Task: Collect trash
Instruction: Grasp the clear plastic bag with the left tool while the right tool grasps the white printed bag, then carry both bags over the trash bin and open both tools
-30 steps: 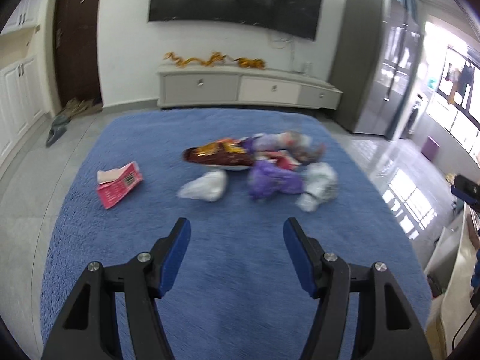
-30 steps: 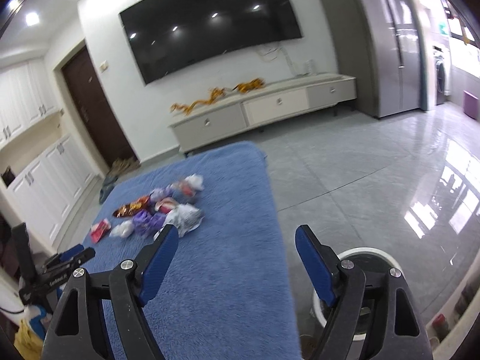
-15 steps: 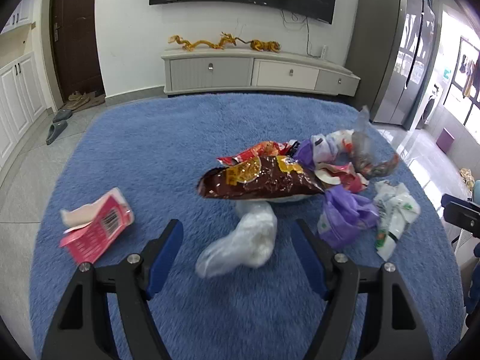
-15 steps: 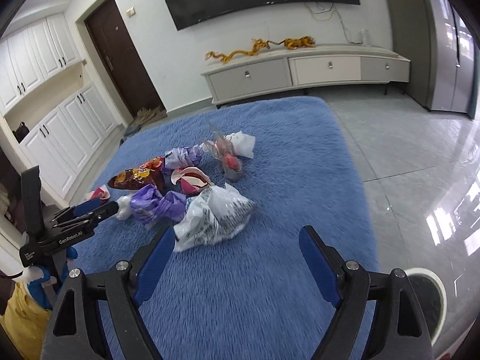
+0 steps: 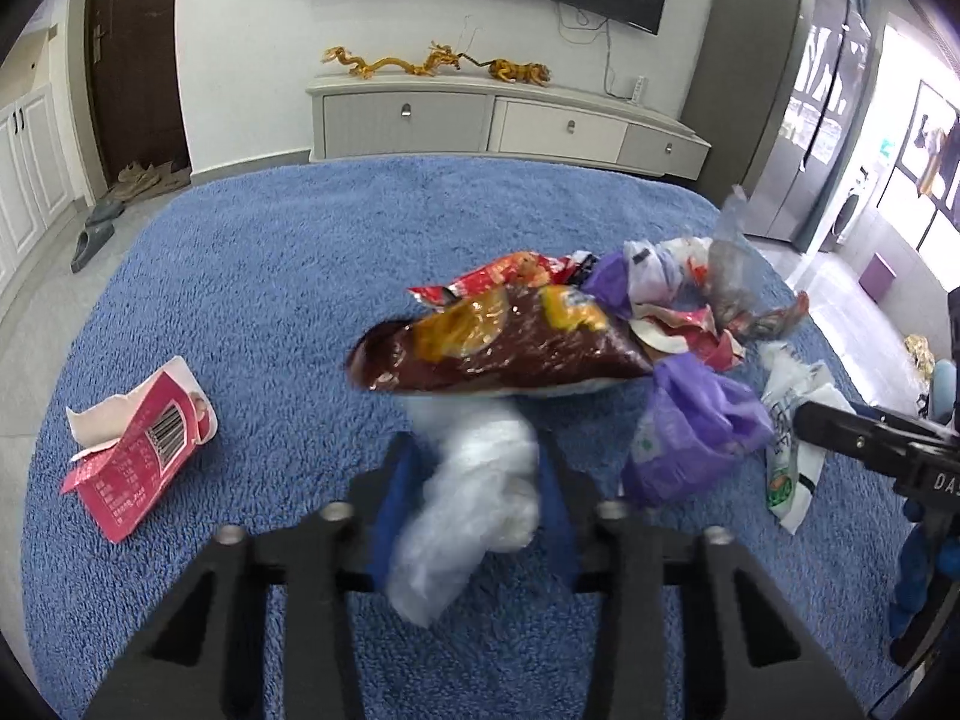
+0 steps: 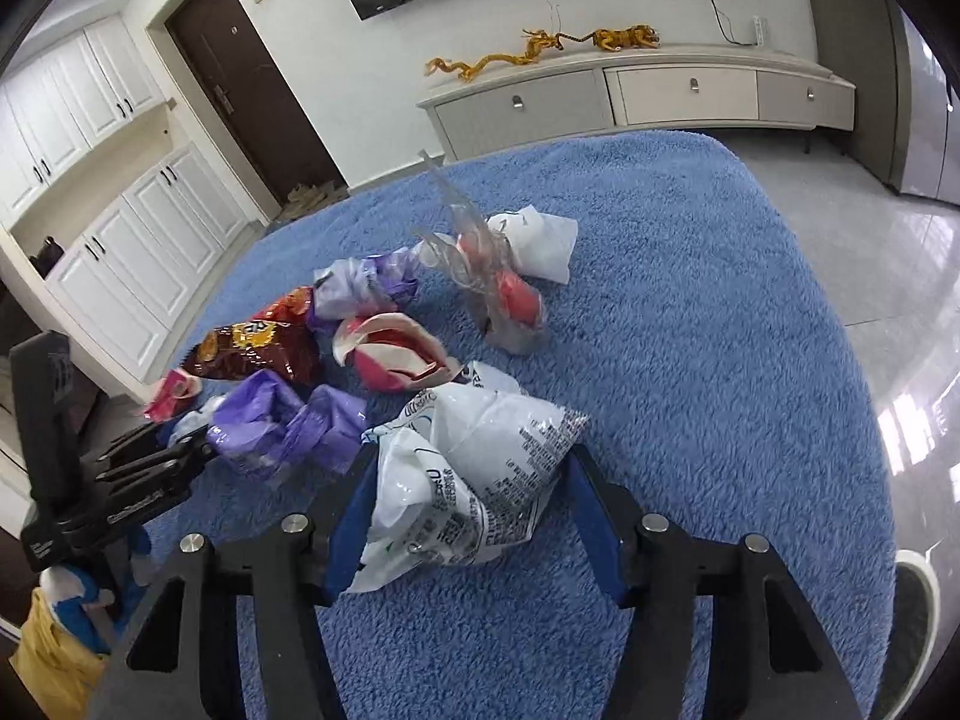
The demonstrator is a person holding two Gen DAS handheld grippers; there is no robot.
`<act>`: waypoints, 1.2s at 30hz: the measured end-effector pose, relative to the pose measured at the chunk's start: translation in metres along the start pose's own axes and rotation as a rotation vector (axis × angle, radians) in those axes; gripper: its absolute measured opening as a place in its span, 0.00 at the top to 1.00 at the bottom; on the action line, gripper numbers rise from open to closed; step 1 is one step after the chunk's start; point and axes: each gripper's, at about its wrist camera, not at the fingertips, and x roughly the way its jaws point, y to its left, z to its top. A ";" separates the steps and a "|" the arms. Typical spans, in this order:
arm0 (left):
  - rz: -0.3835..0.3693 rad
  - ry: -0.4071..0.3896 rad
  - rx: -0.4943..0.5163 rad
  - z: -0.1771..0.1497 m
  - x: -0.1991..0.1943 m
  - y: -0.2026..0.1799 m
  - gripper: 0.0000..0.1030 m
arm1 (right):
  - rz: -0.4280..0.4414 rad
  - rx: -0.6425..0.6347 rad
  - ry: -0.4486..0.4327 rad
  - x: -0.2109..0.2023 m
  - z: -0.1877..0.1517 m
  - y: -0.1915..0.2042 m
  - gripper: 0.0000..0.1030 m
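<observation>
A pile of trash lies on a blue rug point(image 5: 270, 276). My left gripper point(image 5: 474, 450) is closing, its blue pads against a crumpled white plastic bag point(image 5: 474, 492) just in front of a brown chip bag point(image 5: 504, 348). My right gripper point(image 6: 474, 459) is closing too, pads pressing the sides of a white printed bag point(image 6: 474, 468). A purple wrapper point(image 6: 282, 420) lies between the two grippers. Farther back are a red-and-white wrapper point(image 6: 396, 354), a clear plastic bag point(image 6: 498, 282) and white paper point(image 6: 540, 234). A pink carton point(image 5: 144, 450) lies apart at the left.
A low grey TV cabinet point(image 5: 498, 120) stands beyond the rug, under a wall TV. Shiny tile floor point(image 6: 870, 252) surrounds the rug. A white round bin rim point(image 6: 918, 594) shows at the lower right. Slippers point(image 5: 96, 234) lie near the dark door.
Both grippers came forward and down onto the pile. Their jaws narrowed from wide apart to around a bag each: the left on crumpled white plastic, the right on the printed bag.
</observation>
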 end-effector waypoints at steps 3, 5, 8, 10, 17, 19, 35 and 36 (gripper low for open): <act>0.000 -0.014 0.011 -0.007 -0.009 -0.007 0.71 | 0.012 -0.002 -0.014 -0.017 -0.007 -0.003 0.55; -0.010 -0.021 0.006 -0.012 -0.016 -0.009 0.71 | 0.018 -0.002 -0.018 -0.027 -0.011 -0.005 0.58; -0.019 -0.029 0.003 -0.023 -0.030 -0.013 0.72 | 0.018 -0.015 -0.025 -0.045 -0.021 -0.004 0.60; -0.023 -0.037 -0.002 -0.030 -0.042 -0.016 0.72 | 0.020 -0.020 -0.034 -0.058 -0.026 -0.003 0.61; -0.051 -0.092 -0.021 -0.049 -0.093 -0.024 0.72 | 0.101 -0.068 -0.103 -0.117 -0.041 0.006 0.62; -0.055 -0.107 -0.016 -0.050 -0.105 -0.028 0.72 | 0.156 -0.087 -0.127 -0.137 -0.048 0.009 0.61; -0.213 -0.177 0.124 -0.050 -0.173 -0.126 0.72 | -0.039 0.003 -0.291 -0.265 -0.106 -0.037 0.61; -0.222 -0.177 0.143 -0.050 -0.174 -0.137 0.72 | -0.063 0.020 -0.298 -0.272 -0.111 -0.045 0.61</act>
